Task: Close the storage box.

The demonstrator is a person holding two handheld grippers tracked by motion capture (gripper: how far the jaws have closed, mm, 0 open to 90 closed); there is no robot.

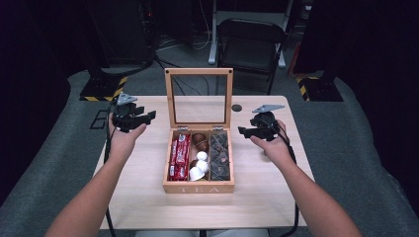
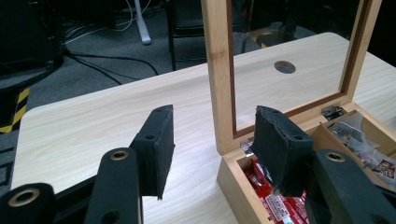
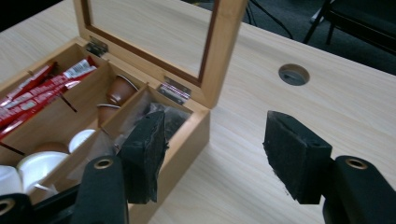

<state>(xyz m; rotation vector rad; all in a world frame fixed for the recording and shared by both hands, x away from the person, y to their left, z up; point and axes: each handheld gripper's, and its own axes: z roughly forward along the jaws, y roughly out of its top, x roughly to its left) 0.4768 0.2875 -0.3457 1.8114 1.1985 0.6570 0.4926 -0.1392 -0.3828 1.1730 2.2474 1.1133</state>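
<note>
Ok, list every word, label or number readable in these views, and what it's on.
"TEA": on the front wall of the wooden box.
Red packets in the left compartment: white print, too blurred to read.
Dark sachets in the right compartment: labels too small to read.
Nothing else legible.

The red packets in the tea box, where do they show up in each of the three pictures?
High view: the red packets fill the left compartment of the wooden tea box, at the table's middle.
Left gripper view: bottom, right of centre, partly behind the right finger.
Right gripper view: far left, upper half, lying in the farthest compartment.
Shared landmark: the round hole in the tabletop, beyond the upright glass lid.
</note>
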